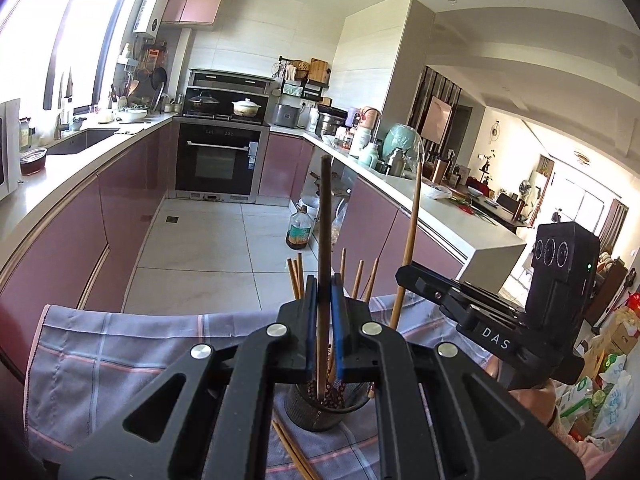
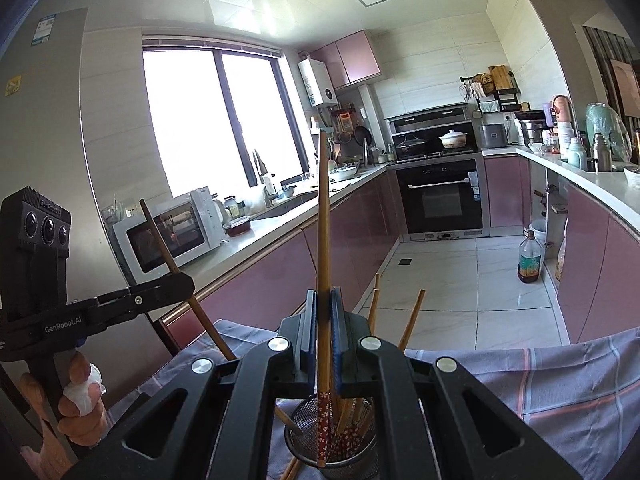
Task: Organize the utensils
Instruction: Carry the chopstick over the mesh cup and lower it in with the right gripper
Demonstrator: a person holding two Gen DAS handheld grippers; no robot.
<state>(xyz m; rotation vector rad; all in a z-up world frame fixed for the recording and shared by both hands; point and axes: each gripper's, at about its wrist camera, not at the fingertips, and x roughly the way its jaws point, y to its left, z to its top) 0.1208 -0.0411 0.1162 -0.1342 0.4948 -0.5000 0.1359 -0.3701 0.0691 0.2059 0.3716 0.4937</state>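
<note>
Left gripper [image 1: 325, 312]: jaws pinching one dark chopstick [image 1: 325, 216], upright, frame centre. Right gripper [image 2: 323, 332]: jaws pinching a flower-patterned chopstick [image 2: 323, 240], lower end in the mesh holder [image 2: 296, 430] at bottom centre. Holder sits on plaid cloth [image 2: 560, 380]; loose chopsticks [image 1: 294, 454] beside it.

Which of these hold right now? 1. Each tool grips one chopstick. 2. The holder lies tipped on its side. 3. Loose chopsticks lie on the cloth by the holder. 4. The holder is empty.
1. True: the left tool is shut on a dark chopstick, the right tool on a lighter chopstick.
2. False: the mesh holder stands upright on the checked cloth.
3. True: loose chopsticks lie beside its base.
4. False: several chopsticks stand in it.
</note>
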